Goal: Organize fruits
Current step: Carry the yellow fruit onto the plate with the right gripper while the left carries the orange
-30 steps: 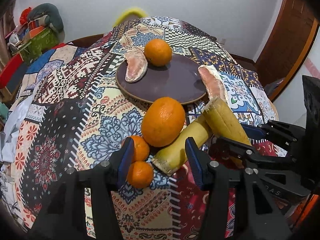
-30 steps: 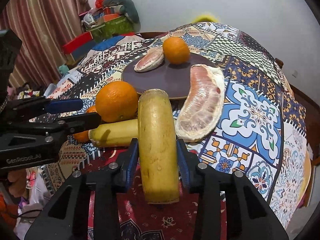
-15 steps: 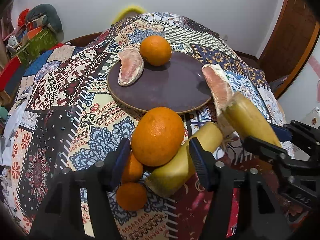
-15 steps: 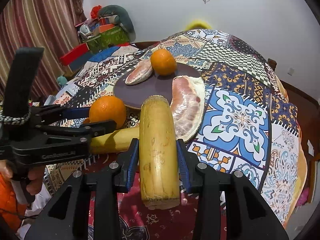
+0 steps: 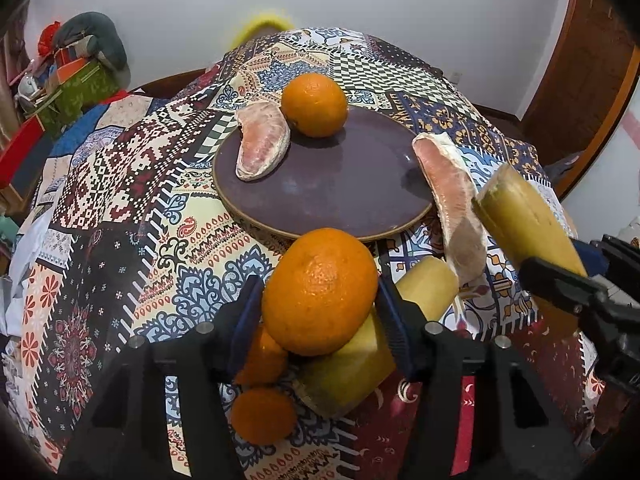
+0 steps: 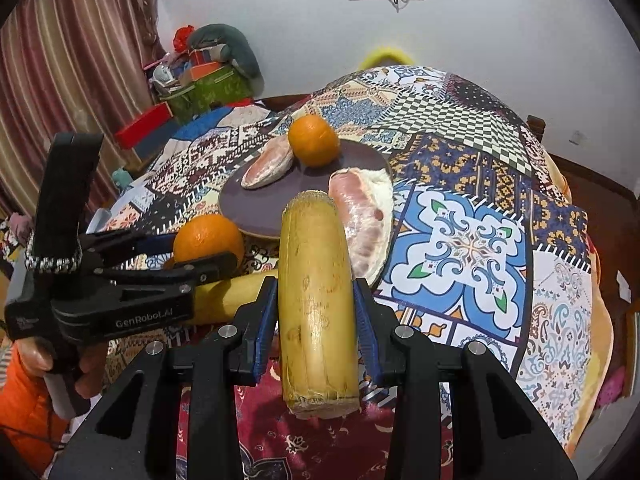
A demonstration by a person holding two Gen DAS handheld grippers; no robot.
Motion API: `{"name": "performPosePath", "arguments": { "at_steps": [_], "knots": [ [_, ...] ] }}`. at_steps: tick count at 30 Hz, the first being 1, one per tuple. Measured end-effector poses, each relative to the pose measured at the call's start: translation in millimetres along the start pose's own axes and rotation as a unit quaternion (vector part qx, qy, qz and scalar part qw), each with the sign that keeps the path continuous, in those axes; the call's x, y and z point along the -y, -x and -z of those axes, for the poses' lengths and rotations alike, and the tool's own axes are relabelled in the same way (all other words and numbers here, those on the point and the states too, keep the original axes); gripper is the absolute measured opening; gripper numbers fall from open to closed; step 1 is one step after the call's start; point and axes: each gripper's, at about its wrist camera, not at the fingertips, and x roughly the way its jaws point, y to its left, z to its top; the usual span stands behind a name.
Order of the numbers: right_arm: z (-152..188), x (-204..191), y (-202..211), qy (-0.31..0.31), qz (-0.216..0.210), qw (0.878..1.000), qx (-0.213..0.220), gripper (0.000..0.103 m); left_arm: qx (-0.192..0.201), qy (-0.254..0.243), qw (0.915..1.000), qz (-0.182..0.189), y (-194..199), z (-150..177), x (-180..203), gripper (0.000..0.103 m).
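Right wrist view: right gripper (image 6: 316,316) clamped on cane stick (image 6: 316,300), lifted clear of cloth (image 6: 472,240), likely bound for plate (image 6: 272,204). Left gripper (image 5: 316,316) straddles big orange (image 5: 320,296), jaws just closing, pads at its sides; firm pinch not certain. Second cane (image 5: 384,332) and small oranges (image 5: 262,414) lie beneath, crowding grab. Plate holds orange (image 5: 314,104), pomelo wedge (image 5: 262,146). Left tool reads "GenRobot.AI".

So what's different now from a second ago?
The left gripper moved in around the big orange, its jaws just closing; the pads now touch it. The right gripper lifted its sugarcane piece off the cloth. The plate, with its orange and pomelo slice, is unmoved.
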Motion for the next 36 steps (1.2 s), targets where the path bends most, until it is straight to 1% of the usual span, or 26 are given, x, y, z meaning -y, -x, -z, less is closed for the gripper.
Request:
{"name": "performPosePath", "arguments": {
  "at_steps": [4,7,17,22,31,36],
  "knots": [
    [-6,0,3,-0.002,0.000,1.000,0.008,0.034,0.002,0.003,1.0000,0.003,3,-1,-1,0.056],
    [-10,0,5,-0.002,0.001,1.000,0.014,0.034,0.012,0.003,0.9999,0.006,10,-2,-1,0.055],
    [-29,-8,6,0.012,0.003,0.999,0.031,0.034,0.064,0.016,0.9978,0.009,50,-13,-11,0.055],
    [-42,-13,5,0.020,0.000,0.999,0.043,0.034,0.083,0.021,0.9963,0.005,62,-21,-17,0.055],
    [-63,-19,-4,0.027,-0.008,0.998,0.058,0.034,0.103,0.035,0.9941,0.000,67,-42,-34,0.055],
    [-76,-19,-19,0.028,-0.011,0.998,0.055,0.034,0.109,0.033,0.9934,-0.011,65,-49,-44,0.055]
  ]
}}
